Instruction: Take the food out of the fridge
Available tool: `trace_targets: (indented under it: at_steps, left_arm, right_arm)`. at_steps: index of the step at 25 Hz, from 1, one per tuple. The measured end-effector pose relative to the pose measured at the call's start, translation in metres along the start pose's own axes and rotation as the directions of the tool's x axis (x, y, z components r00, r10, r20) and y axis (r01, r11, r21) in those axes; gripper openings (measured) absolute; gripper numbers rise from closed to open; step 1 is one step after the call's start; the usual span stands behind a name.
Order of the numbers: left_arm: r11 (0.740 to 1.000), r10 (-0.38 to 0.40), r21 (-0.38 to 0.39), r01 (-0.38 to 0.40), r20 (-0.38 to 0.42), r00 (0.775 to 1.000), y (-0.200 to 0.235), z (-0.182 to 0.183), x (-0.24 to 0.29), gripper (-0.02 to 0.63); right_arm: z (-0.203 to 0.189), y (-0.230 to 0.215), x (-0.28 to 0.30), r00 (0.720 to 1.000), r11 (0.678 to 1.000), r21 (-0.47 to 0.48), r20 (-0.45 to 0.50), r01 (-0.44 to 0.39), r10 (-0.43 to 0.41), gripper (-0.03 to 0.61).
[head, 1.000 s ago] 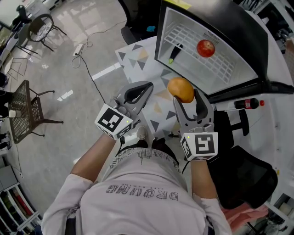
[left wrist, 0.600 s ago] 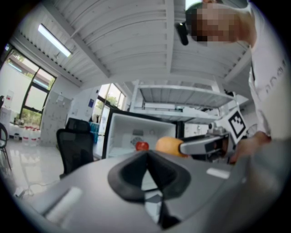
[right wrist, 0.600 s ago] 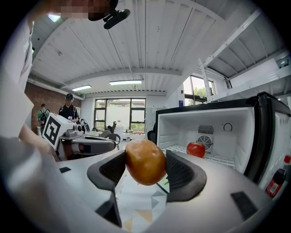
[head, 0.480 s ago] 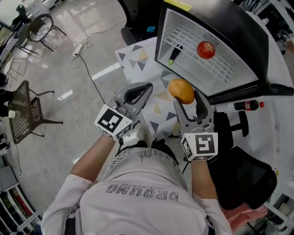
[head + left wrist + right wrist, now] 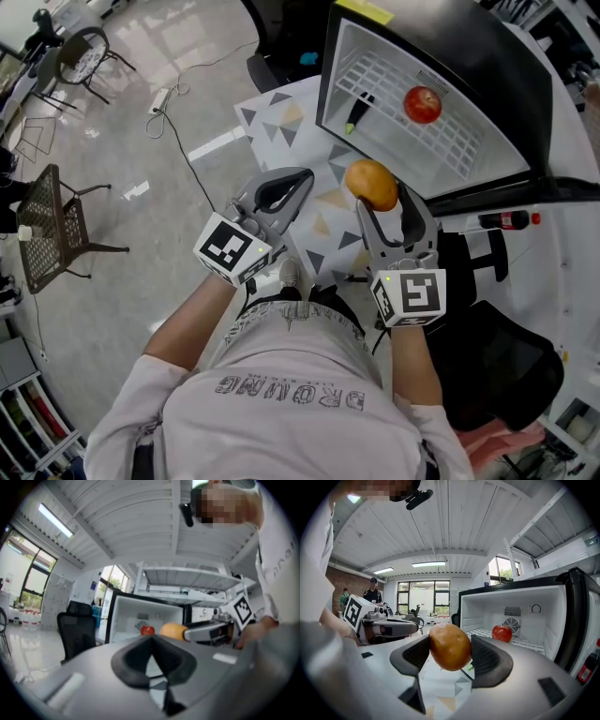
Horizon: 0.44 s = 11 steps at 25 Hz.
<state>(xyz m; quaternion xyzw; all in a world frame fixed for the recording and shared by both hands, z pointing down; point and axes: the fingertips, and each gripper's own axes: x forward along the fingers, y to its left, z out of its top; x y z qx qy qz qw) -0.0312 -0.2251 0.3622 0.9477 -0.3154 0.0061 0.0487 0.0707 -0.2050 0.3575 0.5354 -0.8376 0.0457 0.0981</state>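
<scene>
My right gripper point(image 5: 380, 202) point(image 5: 450, 654) is shut on an orange point(image 5: 371, 184) point(image 5: 450, 647), held over the patterned tabletop point(image 5: 322, 202) just in front of the open mini fridge point(image 5: 431, 103). A red apple point(image 5: 422, 104) point(image 5: 502, 633) point(image 5: 147, 630) rests on the fridge's white wire shelf point(image 5: 412, 117), and a small green and black item point(image 5: 354, 113) lies at the shelf's left end. My left gripper point(image 5: 283, 190) point(image 5: 151, 647) is shut with nothing in it, to the left of the right one.
A black office chair point(image 5: 75, 630) stands left of the fridge. A cola bottle point(image 5: 503, 220) lies right of the fridge. A metal chair point(image 5: 52, 225) and a floor cable with a power strip point(image 5: 159, 101) are on the left.
</scene>
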Motion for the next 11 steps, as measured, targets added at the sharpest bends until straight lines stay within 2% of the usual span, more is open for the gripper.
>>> trace_targets:
  at_steps: [11]
  left_arm:
    - [1.000,0.006,-0.006,-0.006,-0.006,1.000,0.008,-0.002,0.010,0.009]
  right_arm:
    - [-0.001,-0.005,0.012,1.000,1.000,0.005,-0.005,-0.010,0.010,0.272]
